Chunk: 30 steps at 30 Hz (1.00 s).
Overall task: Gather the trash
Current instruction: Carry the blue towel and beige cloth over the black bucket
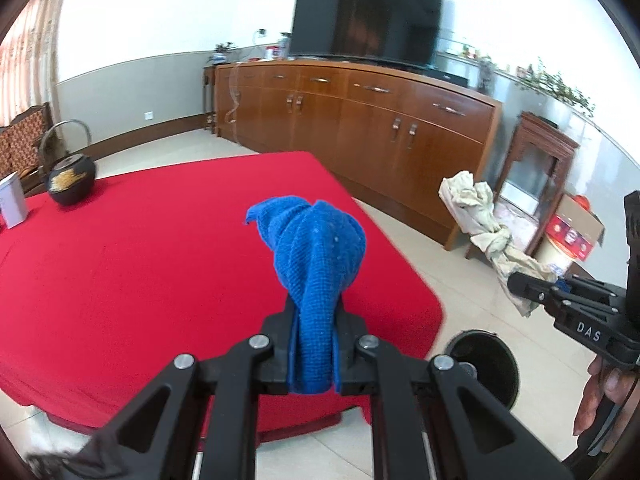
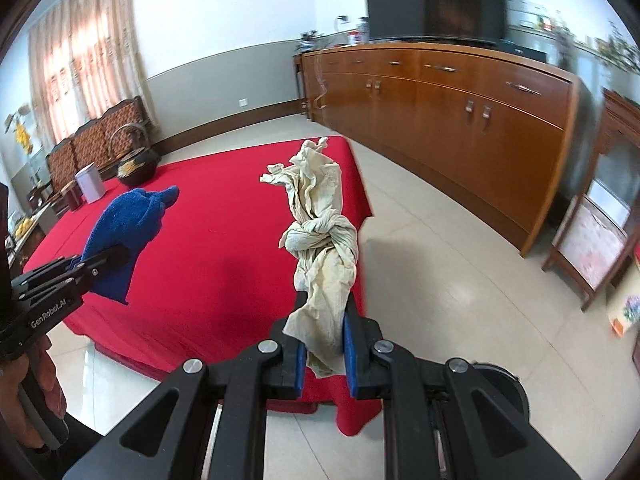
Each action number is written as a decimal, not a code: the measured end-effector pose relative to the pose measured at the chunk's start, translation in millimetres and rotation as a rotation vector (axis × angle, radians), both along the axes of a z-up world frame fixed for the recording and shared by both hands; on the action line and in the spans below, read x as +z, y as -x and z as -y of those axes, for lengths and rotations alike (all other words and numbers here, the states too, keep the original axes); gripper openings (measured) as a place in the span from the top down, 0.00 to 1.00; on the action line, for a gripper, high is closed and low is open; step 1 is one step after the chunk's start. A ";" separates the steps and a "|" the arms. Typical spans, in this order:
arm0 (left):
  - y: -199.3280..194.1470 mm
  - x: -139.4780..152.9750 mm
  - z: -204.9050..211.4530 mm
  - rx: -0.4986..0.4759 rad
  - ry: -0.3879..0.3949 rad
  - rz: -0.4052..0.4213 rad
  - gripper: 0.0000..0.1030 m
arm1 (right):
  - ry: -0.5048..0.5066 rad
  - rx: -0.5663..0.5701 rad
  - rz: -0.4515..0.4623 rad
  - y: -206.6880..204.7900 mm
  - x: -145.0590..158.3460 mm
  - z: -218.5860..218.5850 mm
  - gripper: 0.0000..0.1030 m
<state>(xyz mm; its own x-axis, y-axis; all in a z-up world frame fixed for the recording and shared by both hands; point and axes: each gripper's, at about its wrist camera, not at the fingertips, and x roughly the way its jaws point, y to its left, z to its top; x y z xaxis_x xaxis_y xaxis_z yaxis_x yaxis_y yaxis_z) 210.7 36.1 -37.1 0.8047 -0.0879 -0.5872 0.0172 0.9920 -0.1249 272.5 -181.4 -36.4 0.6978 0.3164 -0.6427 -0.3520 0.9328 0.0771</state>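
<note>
My left gripper (image 1: 314, 312) is shut on a bunched blue cloth (image 1: 316, 252), which sticks up from between its fingers above the near corner of the red-covered table (image 1: 140, 260). My right gripper (image 2: 325, 308) is shut on a knotted cream rag (image 2: 320, 232), held in the air over the table's right edge. In the left wrist view the right gripper (image 1: 516, 286) shows at the far right with the cream rag (image 1: 480, 216) hanging out of it. The right wrist view catches the left gripper (image 2: 116, 256) at the left, still holding the blue cloth (image 2: 128, 228).
A black round pot (image 1: 72, 180) and a white box (image 1: 12, 200) stand at the table's far left. A long wooden sideboard (image 1: 360, 120) with a television (image 1: 366, 20) runs along the wall. A small wooden stand (image 1: 536, 168) and a black round bin (image 1: 484, 368) are on the tiled floor at right.
</note>
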 end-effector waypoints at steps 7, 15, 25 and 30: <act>-1.1 -4.2 61.2 -0.110 0.003 -0.003 0.87 | -0.017 -0.108 -0.008 21.8 -4.2 68.8 0.84; -3.2 -19.7 134.9 -0.255 -0.003 -0.035 0.87 | -0.021 -0.226 -0.056 44.6 -27.2 143.2 0.84; -10.9 -46.5 196.1 -0.362 -0.008 -0.095 0.87 | -0.033 -0.330 -0.122 47.2 -66.5 211.0 0.84; -12.5 -59.4 211.7 -0.379 0.005 -0.107 0.87 | -0.038 -0.350 -0.151 38.7 -87.5 222.2 0.84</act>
